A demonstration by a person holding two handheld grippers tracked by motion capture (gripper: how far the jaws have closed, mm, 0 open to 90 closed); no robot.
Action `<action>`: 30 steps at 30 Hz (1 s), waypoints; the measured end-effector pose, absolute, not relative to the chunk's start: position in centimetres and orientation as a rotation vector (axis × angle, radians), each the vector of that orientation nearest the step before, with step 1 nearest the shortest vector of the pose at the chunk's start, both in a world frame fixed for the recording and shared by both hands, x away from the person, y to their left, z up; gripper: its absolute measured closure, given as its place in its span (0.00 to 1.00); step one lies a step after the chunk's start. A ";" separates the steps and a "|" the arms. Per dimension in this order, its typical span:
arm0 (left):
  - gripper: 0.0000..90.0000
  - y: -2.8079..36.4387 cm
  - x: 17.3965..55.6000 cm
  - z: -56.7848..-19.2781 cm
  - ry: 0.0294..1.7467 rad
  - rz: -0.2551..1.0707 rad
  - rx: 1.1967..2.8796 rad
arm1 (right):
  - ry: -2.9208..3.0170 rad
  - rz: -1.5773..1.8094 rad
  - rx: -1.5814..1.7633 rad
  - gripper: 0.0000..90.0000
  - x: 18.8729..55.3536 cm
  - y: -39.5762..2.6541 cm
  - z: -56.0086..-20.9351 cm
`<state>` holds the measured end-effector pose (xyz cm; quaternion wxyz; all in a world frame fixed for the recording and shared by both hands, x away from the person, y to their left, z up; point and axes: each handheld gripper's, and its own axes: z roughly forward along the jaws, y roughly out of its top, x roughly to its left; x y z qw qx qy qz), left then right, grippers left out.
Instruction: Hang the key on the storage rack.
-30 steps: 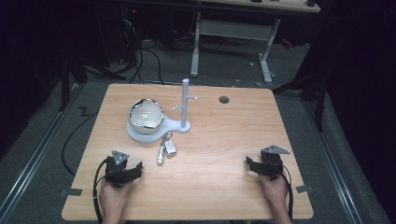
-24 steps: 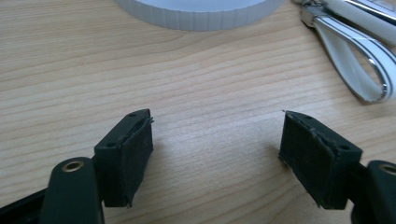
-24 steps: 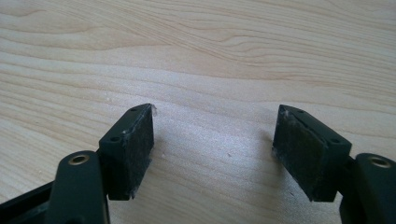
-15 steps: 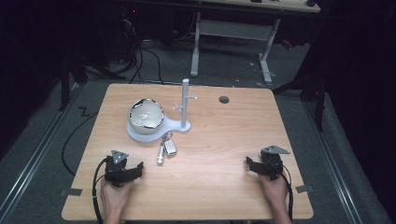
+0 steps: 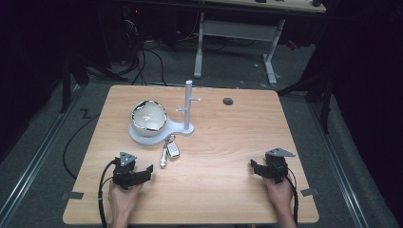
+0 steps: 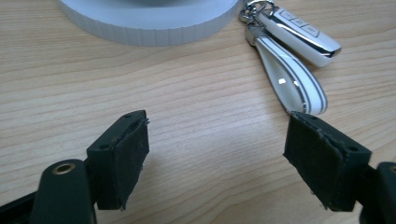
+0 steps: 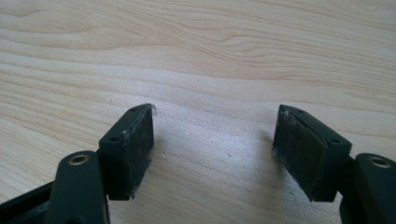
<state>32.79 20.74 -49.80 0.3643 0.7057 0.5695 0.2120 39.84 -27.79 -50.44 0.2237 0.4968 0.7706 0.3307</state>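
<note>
Black rubber pads, left gripper (image 6: 217, 154): jaws have just been opening and now stand wide; nothing is held between them, bare wood is seen there.
Right gripper (image 7: 212, 149): jaws also spread wide, nothing gripped, plain tabletop between them.
Object in hand: white-and-chrome car key fob with a white loop strap on a metal ring (image 6: 292, 56), lying flat on the light wooden table (image 5: 228, 190), just beyond the left gripper's far jaw and apart from it.
Neighbours: fob lies just beside the round white base (image 6: 149, 21) that carries a shiny metal bowl (image 5: 148, 116) and a white upright post with side pegs (image 5: 188, 107).
Progress: judged as the very start; the fob is untouched, not yet reached or lifted. Everything remains: approach, grasp, placement, likely onto a peg.
View differences: bowl, post and both hands are given by the high view; strap detail and pad gap are given by the left gripper view.
</note>
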 end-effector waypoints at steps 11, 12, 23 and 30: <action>0.23 19.2 33.4 -49.4 1.427 0.525 1.836 | 2.128 0.913 1.371 0.32 39.8 -27.8 -50.4; 0.23 19.1 33.5 -49.3 1.422 0.514 1.827 | 2.128 0.913 1.370 0.32 39.8 -27.8 -50.4; 0.23 17.5 34.3 -49.2 1.397 0.497 1.840 | 2.128 0.913 1.370 0.32 39.8 -27.8 -50.4; 0.24 16.3 35.4 -49.2 1.383 0.482 1.870 | 2.128 0.913 1.370 0.32 39.8 -27.8 -50.4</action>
